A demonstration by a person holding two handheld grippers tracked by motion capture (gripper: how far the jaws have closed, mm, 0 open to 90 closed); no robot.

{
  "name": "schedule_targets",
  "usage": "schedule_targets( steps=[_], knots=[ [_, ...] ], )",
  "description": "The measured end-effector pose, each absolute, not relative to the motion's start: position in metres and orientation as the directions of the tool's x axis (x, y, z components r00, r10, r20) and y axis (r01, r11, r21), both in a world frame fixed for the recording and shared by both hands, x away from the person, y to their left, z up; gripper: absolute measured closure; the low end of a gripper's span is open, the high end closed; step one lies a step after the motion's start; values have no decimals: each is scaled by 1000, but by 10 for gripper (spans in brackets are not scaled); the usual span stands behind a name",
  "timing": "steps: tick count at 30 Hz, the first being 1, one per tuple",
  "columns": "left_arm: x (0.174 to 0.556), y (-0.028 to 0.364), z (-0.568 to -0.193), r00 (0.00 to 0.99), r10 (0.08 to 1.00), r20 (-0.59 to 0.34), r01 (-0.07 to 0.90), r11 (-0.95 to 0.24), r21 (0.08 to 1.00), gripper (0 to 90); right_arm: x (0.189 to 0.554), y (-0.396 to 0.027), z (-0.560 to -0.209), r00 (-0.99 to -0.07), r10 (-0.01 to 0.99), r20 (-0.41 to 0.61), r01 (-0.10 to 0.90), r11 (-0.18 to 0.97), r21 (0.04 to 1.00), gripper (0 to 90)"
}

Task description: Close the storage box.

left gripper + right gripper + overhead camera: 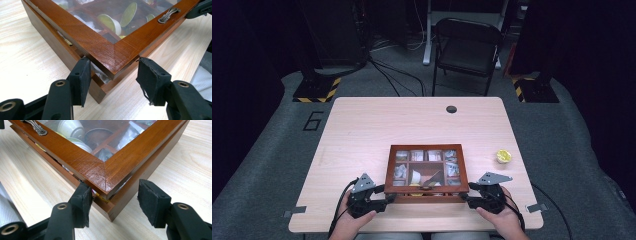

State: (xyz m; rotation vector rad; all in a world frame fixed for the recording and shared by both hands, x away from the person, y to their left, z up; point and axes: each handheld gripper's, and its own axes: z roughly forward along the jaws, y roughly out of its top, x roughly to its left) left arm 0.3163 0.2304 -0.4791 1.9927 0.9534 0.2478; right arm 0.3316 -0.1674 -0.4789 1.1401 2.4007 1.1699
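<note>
Both hand-held grippers open, straddling near corners of wooden box (426, 173): left hand-held gripper (112, 82) lower left of frame, right hand-held gripper (113, 203) lower right. Glass lid (105, 47) sits ajar (packets poking out). Uneven lift could twist lid, slide box across surface (362, 130).

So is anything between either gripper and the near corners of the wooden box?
Nothing visible. The left gripper straddles the wooden box at its near left corner, the right gripper at its near right corner. In each gripper view one jaw pad seems to touch the lid's edge; the other stands apart.

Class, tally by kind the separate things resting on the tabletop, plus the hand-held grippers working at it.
Wooden box with glass lid: 1
Yellow cup: 1
Grippers, left gripper and right gripper: 2
Total: 4
</note>
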Motion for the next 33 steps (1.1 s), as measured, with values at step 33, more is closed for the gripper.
schedule_targets(
  steps=[33],
  knots=[
    [315,244,-473,651,726,-220,557,-260,789,407,320,-187,-469,-644,749,152,548,314,775,421]
  ],
)
